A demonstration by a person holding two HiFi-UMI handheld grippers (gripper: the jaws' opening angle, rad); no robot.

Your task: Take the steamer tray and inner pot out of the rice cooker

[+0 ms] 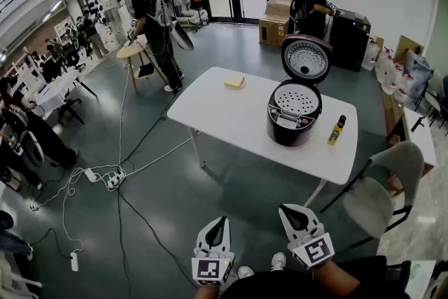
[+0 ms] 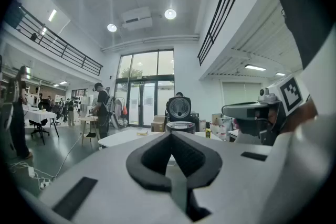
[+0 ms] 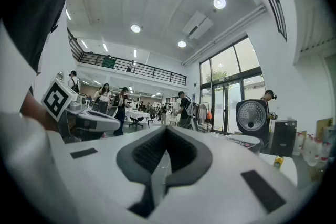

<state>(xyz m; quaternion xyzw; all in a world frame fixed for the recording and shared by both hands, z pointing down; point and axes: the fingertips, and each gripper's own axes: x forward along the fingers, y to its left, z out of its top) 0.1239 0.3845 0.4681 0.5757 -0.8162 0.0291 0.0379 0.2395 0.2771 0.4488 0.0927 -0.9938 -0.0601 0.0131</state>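
Right gripper [image 1: 289, 211] hovers well short of cooker [image 1: 287, 125], tray [image 1: 295, 99] seemingly inside.

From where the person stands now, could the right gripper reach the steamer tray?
Probably not yet: the right gripper is well short of the table. The steamer tray lies uncovered under the raised lid, apparently unblocked.

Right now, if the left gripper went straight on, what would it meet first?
The left gripper aims at the rice cooker; the way looks free until the near edge of the white table or the cooker; height is unclear.
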